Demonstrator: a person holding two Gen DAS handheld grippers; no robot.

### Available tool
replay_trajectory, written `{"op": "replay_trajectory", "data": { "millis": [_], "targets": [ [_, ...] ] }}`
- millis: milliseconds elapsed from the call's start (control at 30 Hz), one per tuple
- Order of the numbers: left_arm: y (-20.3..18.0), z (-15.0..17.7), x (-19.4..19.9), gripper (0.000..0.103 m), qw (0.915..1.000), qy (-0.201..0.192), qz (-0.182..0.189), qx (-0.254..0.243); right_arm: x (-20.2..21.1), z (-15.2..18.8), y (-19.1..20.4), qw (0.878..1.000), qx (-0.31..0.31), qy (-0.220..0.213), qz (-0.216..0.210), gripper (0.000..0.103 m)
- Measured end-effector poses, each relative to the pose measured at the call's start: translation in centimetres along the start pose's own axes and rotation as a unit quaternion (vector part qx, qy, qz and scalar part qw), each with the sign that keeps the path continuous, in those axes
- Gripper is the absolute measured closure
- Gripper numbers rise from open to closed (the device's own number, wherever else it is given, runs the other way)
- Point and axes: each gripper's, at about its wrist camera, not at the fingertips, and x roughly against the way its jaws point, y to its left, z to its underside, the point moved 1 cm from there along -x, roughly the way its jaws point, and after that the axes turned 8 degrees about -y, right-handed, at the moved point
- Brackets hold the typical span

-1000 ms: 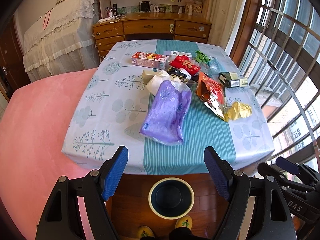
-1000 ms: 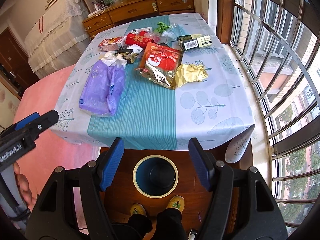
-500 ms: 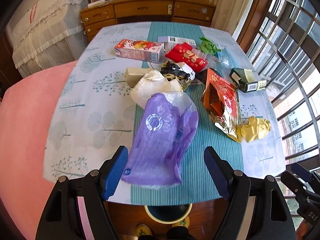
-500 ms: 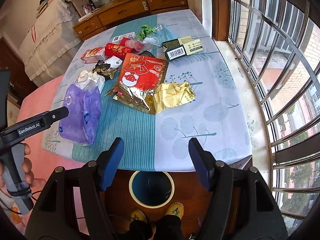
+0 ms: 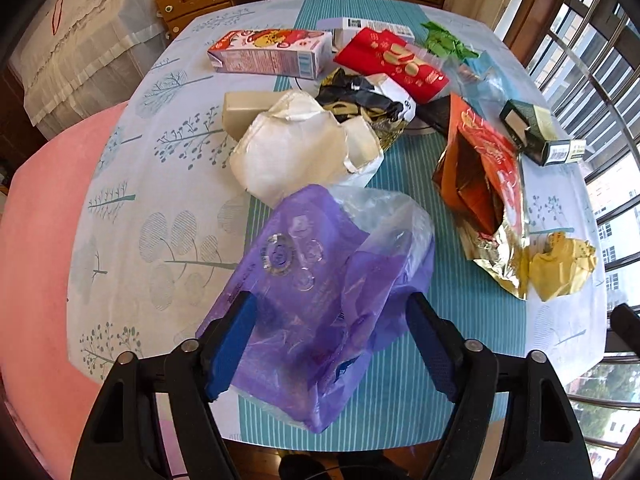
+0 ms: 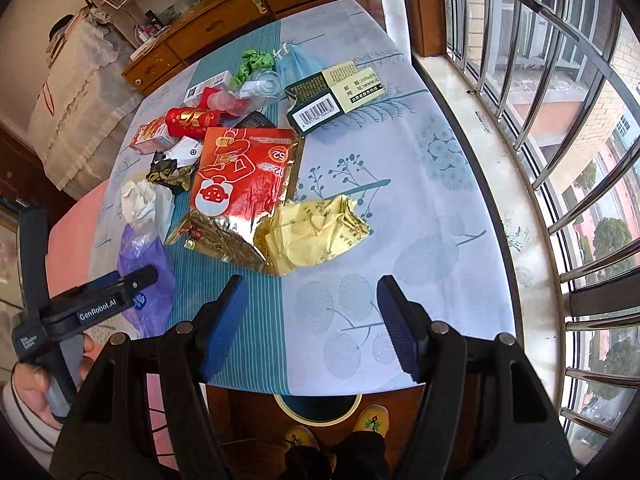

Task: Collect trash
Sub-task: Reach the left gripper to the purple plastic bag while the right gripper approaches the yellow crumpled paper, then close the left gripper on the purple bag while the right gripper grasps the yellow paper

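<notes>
Trash litters the tablecloth (image 5: 168, 216). In the left wrist view a purple plastic bag (image 5: 320, 280) lies at the near edge, and my left gripper (image 5: 332, 340) straddles its lower end. Its jaws are closing around the bag, and the blue pads (image 5: 234, 344) do not clearly press it. Behind lie a crumpled white bag (image 5: 292, 156), a red foil pouch (image 5: 484, 176) and a yellow paper wad (image 5: 560, 268). In the right wrist view my right gripper (image 6: 310, 320) stands open and empty over the table's front edge, just short of the yellow wad (image 6: 316, 232). The left gripper's body (image 6: 100, 300) shows over the purple bag (image 6: 144, 264).
A round bin (image 6: 296, 414) stands on the floor under the table's front edge, beside a person's yellow slippers (image 6: 374, 420). A pink carton (image 5: 268, 56), red packet (image 5: 392, 64), green-and-cream box (image 6: 336, 96) and green wrapper (image 6: 256, 64) lie farther back. Window bars (image 6: 560, 160) run along the right.
Both grippers have moved forward and down over the table. The bin has dropped out of the left view. The purple bag now sits between the left fingers, which have narrowed slightly.
</notes>
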Motion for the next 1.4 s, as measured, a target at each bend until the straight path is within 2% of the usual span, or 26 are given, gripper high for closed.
{"op": "replay_trajectory", "data": {
  "millis": [167, 433, 500, 533, 600, 667, 733, 800, 833, 867, 1067, 1167, 1333, 1400],
  "targets": [
    [-0.2, 0.2, -0.7, 0.034, 0.9999, 0.004, -0.004, -0.015, -1.7, -1.3, -0.6, 1.0, -0.03, 0.005, -0.001, 0.039],
    [0.0, 0.6, -1.8, 0.051, 0.9992, 0.027, 0.029, 0.003, -5.3, -2.5, -1.0, 0.997, -0.075, 0.024, 0.004, 0.04],
    [0.1, 0.8, -2.0, 0.058, 0.9988, 0.032, 0.035, 0.013, -6.4, -2.5, -0.7, 0.997, -0.073, 0.031, 0.015, 0.047],
    [0.2, 0.9, -2.1, 0.06, 0.9986, 0.033, 0.038, 0.017, -6.9, -2.4, -0.6, 0.997, -0.072, 0.035, 0.019, 0.049],
    [0.2, 1.1, -2.1, 0.071, 0.9984, 0.035, 0.04, 0.018, -7.6, -2.4, -0.3, 0.996, -0.075, 0.036, 0.015, 0.05],
    [0.1, 1.3, -1.9, 0.077, 0.9985, 0.032, 0.041, 0.015, -7.9, -2.1, -0.1, 0.997, -0.068, 0.038, 0.021, 0.072],
    [-0.1, 1.7, -1.5, 0.088, 0.9987, 0.029, 0.04, 0.012, -7.9, -1.9, 0.0, 0.997, -0.071, 0.036, 0.015, 0.073],
    [-0.2, 2.2, -1.0, 0.092, 0.9987, 0.025, 0.042, 0.015, -7.4, -1.7, 0.0, 0.997, -0.066, 0.032, 0.01, 0.079],
    [-0.1, 2.4, -0.6, 0.093, 0.9987, 0.021, 0.044, 0.018, -7.0, -1.6, 0.0, 0.997, -0.064, 0.03, 0.01, 0.084],
    [-0.2, 2.5, 0.0, 0.093, 0.9983, 0.019, 0.049, 0.024, -6.5, -1.4, -0.1, 0.997, -0.064, 0.032, 0.005, 0.103],
    [1.1, 2.9, 3.2, 0.094, 0.9967, 0.0, 0.065, 0.049, -2.6, 0.1, 0.1, 0.998, -0.055, 0.011, 0.0, 0.103],
    [2.0, 3.3, 5.1, 0.094, 0.9961, -0.012, 0.074, 0.046, -1.1, 1.0, 0.1, 0.998, -0.057, 0.004, 0.005, 0.103],
    [3.0, 4.4, 7.5, 0.094, 0.9939, -0.02, 0.103, 0.035, 0.2, 1.9, -0.2, 0.996, -0.086, -0.01, 0.0, 0.103],
    [3.2, 4.6, 8.0, 0.094, 0.9936, -0.024, 0.106, 0.03, -0.2, 2.3, -0.5, 0.994, -0.106, 0.005, -0.016, 0.103]
  ]
}}
